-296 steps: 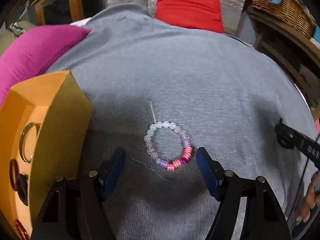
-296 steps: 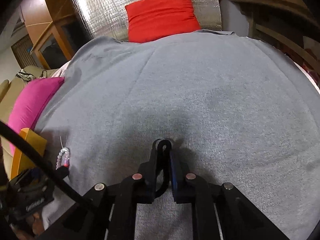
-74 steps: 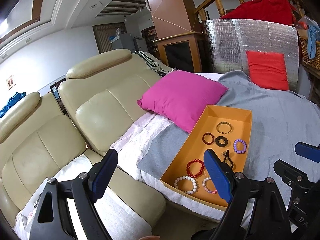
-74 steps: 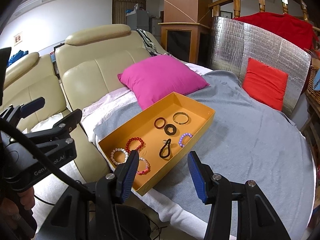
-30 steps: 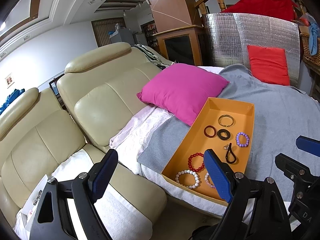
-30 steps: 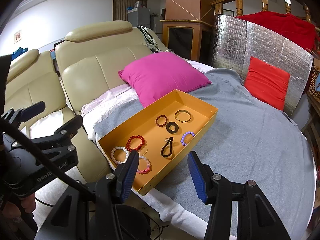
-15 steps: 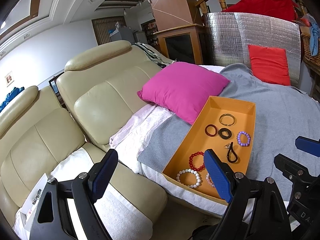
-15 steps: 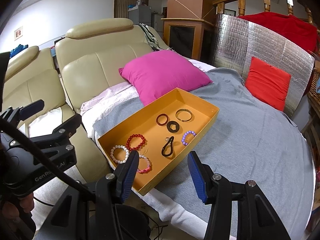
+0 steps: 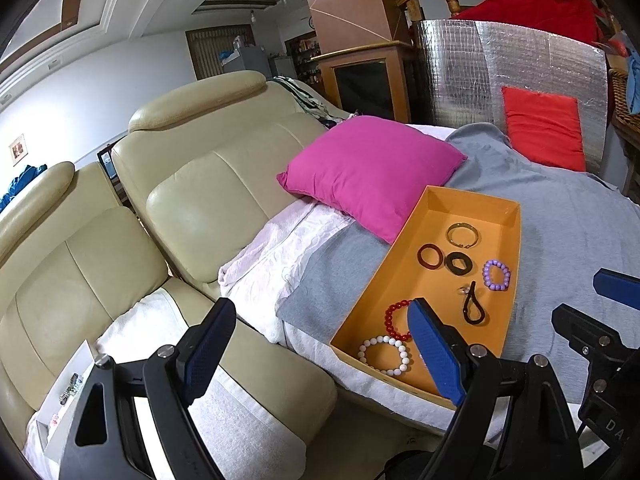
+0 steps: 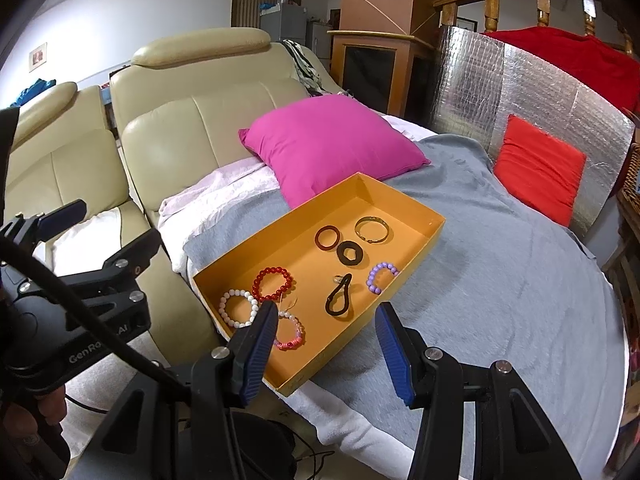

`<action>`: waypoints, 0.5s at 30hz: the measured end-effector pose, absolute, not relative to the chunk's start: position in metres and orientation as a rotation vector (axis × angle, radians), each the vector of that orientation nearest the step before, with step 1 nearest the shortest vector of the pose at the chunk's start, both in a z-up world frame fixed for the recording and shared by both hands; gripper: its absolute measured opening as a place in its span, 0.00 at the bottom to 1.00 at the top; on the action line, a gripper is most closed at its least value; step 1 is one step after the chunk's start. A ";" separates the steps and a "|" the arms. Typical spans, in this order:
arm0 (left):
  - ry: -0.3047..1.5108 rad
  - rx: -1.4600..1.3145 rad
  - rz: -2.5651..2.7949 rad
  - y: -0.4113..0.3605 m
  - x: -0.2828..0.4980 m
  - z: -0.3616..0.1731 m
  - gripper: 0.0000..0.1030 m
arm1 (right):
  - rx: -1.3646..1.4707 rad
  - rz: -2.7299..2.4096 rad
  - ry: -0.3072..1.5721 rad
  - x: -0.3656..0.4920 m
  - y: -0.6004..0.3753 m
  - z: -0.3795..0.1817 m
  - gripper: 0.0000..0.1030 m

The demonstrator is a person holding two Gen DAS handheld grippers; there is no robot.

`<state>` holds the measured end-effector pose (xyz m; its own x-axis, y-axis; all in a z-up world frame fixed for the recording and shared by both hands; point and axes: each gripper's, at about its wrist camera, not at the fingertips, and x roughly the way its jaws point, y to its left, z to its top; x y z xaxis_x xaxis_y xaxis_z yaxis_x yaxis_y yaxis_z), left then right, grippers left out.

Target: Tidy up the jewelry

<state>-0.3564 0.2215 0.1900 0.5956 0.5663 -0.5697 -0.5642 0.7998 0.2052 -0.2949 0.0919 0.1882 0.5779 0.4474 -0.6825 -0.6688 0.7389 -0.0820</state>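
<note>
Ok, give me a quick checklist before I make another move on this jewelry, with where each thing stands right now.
1. Left claw empty and open: ok.
2. Right claw empty and open: ok.
3. All seen jewelry inside the orange tray, including the pink bead bracelet and black loop: ok.
4. Grey blanket free of stray pieces: ok in the visible part.
5. Tray fully supported: cannot tell; its near corner sits close to the edge.

A home living room, cream leather sofa (image 10: 192,128) with padded headrests, magenta cushion (image 10: 332,148) and red cushion (image 10: 536,168), grey blanket (image 10: 500,280), wooden stair railing (image 10: 520,0), framed picture (image 10: 38,56) on white wall, fridge (image 10: 284,20) in the back.
</note>
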 end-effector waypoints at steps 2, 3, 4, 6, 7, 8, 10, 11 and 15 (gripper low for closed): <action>0.668 0.001 0.657 0.223 -0.354 0.188 0.85 | -0.355 0.669 0.693 -0.293 0.094 0.186 0.53; 0.669 0.000 0.656 0.224 -0.353 0.187 0.85 | -0.356 0.669 0.694 -0.291 0.096 0.185 0.53; 0.671 0.000 0.657 0.225 -0.352 0.186 0.85 | -0.357 0.668 0.696 -0.290 0.097 0.184 0.53; 0.677 -0.003 0.656 0.227 -0.348 0.183 0.85 | -0.359 0.669 0.704 -0.286 0.099 0.181 0.53; 0.680 -0.004 0.656 0.228 -0.346 0.182 0.85 | -0.361 0.669 0.707 -0.285 0.101 0.180 0.53; 0.683 -0.005 0.658 0.228 -0.345 0.181 0.85 | -0.366 0.668 0.709 -0.283 0.102 0.178 0.53; 0.690 -0.009 0.655 0.231 -0.341 0.178 0.85 | -0.370 0.666 0.713 -0.280 0.105 0.176 0.53; 0.693 -0.009 0.656 0.231 -0.340 0.176 0.85 | -0.373 0.666 0.716 -0.278 0.106 0.174 0.53; 0.706 -0.004 0.646 0.234 -0.332 0.170 0.85 | -0.376 0.662 0.726 -0.270 0.110 0.169 0.53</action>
<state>-0.3322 0.2341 0.1703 0.5760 0.5501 -0.6047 -0.5530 0.8070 0.2074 -0.2702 0.1101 0.1689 0.5605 0.4221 -0.7125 -0.6709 0.7358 -0.0919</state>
